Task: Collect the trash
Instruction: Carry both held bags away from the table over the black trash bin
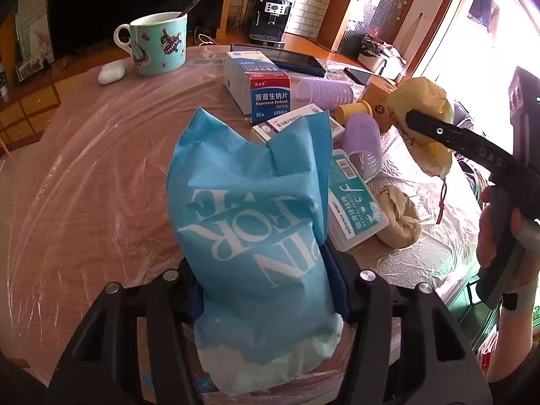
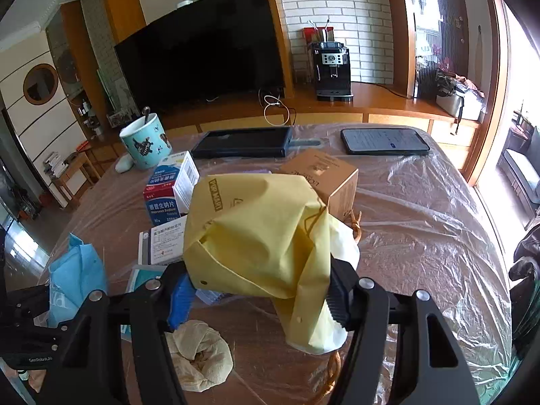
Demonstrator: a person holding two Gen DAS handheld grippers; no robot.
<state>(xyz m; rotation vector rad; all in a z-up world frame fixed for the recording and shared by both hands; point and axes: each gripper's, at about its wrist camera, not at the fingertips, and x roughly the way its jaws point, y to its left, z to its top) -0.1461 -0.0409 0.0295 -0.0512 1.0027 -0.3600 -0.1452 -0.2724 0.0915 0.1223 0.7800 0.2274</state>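
Note:
My left gripper [image 1: 266, 283] is shut on a blue bag [image 1: 256, 222] with white lettering and holds it upright over the plastic-covered table [image 1: 84, 168]. The blue bag also shows in the right wrist view [image 2: 76, 270] at the left. My right gripper [image 2: 260, 290] is shut on a crumpled yellow bag [image 2: 256, 229] and holds it above the table. In the left wrist view the yellow bag [image 1: 422, 118] hangs at the right in the right gripper [image 1: 438, 131]. A crumpled beige tissue wad [image 2: 199, 354] lies on the table below the right gripper, and shows in the left wrist view [image 1: 401, 216].
On the table are a teal mug with a spoon [image 1: 158, 44], a white earbud case [image 1: 111, 71], medicine boxes [image 1: 260, 84], purple hair rollers [image 1: 324, 92], a floss box [image 1: 354, 199], a brown carton [image 2: 324, 179], a phone [image 2: 384, 141] and a dark case [image 2: 243, 141].

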